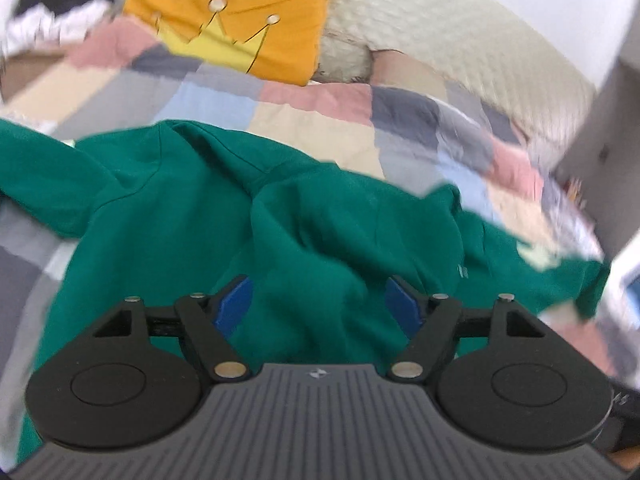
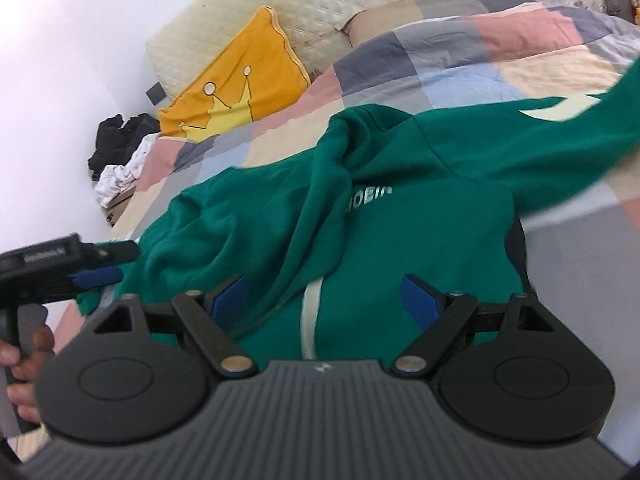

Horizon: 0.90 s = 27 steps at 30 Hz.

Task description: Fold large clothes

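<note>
A large green hoodie [image 1: 280, 220] lies crumpled and spread on the bed, with pale lettering [image 2: 368, 200] and a white drawstring [image 2: 310, 320] on it. My left gripper [image 1: 319, 305] hovers low over a raised fold of the fabric; its blue pads [image 1: 234, 308] stand wide apart and press on nothing. The right gripper [image 2: 325, 300] is open too, just above the hoodie [image 2: 420, 200] with the drawstring lying between its fingers. In the right wrist view the left gripper [image 2: 122, 263] shows at the hoodie's left edge, held by a hand [image 2: 24, 356].
The hoodie rests on a patchwork quilt [image 1: 312, 96] of pink, grey, blue and beige squares. An orange crown pillow [image 2: 240, 84] leans on the cream quilted headboard [image 2: 320, 4]. Black and white clothes [image 2: 120, 148] are piled at the bed's far left by the wall.
</note>
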Tool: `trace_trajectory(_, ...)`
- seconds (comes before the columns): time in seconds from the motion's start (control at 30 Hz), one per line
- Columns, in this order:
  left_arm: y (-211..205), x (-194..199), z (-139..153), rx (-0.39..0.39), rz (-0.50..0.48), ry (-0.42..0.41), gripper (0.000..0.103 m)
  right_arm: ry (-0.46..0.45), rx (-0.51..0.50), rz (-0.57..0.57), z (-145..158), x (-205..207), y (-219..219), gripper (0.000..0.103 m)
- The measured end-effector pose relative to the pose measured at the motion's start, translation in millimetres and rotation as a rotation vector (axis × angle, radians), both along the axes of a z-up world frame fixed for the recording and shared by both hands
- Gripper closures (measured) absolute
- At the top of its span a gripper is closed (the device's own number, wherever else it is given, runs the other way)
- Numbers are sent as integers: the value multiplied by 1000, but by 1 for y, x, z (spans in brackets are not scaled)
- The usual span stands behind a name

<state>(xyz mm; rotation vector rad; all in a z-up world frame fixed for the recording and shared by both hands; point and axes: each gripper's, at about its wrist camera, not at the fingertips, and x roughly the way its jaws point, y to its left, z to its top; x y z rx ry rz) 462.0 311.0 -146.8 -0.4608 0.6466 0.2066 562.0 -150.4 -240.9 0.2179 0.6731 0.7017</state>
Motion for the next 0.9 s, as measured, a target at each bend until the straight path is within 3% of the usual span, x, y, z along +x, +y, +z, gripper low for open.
trace_trajectory(0.17,70,73,-26,-171,10,8,24,19,44,13,3,66,24,18)
trace_trajectory(0.27,118,122,-56,-373,6,14,24,51,99,16,1,107,46,18)
trace_trajectory(0.47,162,191,-104,-529,46,127,24,139,92,43,-13,170,94,19)
trace_trajectory(0.57,166,211,-112,-585,35,129,24,205,84,48,-19,187,109,31)
trace_trajectory(0.63,167,226,-112,-578,38,156,26,221,80,40,-16,196,113,48)
trace_trajectory(0.67,168,232,-111,-561,45,173,30,221,65,30,-13,199,114,58)
trace_trajectory(0.7,167,238,-108,-522,58,197,55,222,40,12,-10,203,114,76)
trace_trajectory(0.73,168,242,-106,-487,67,223,71,229,31,3,-6,207,112,80)
trace_trajectory(0.8,174,243,-100,-516,68,216,87,261,88,16,-1,214,103,84)
trace_trajectory(0.9,192,235,-84,-576,80,119,91,246,132,40,11,219,92,84)
